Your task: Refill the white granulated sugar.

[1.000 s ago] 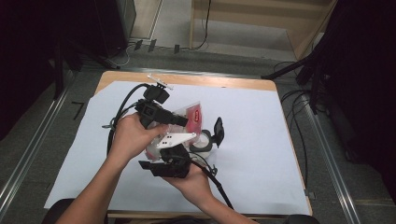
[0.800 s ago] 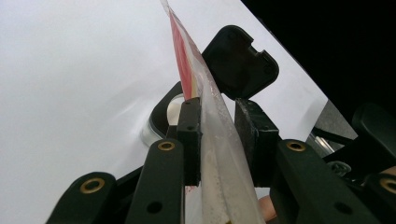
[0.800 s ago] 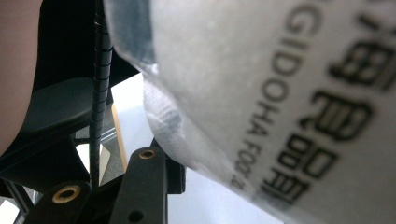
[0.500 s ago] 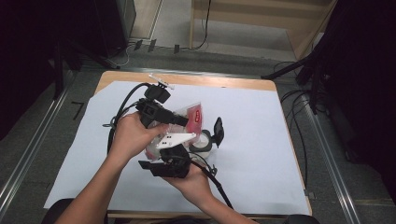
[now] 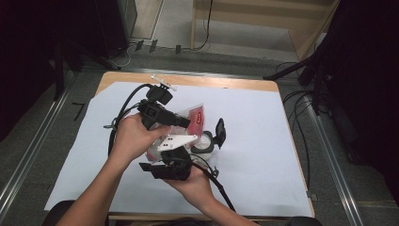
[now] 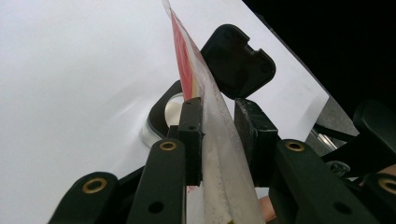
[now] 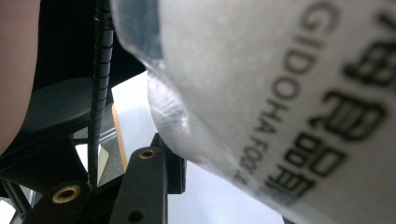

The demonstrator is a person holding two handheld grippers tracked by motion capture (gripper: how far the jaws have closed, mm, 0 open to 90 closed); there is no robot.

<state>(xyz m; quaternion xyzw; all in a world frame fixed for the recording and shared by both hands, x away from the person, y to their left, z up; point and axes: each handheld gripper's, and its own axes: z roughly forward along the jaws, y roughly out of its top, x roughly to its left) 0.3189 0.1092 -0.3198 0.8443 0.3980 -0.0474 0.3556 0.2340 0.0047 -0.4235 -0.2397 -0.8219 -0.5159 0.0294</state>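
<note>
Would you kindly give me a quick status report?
Left gripper pinching the plastic packet. Right gripper against the packet, grip unclear. Open black container right beneath.

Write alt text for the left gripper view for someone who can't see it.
Two black jaws of the left gripper pinch the edge of a clear plastic packet with red and yellow print, held edge-on. Behind it, on white paper, sits a round container with its black flip lid open.

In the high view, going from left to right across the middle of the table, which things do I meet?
Black cable → left claw → red and clear plastic bag → black flip lid of the round container, then bare white table cover.
</note>
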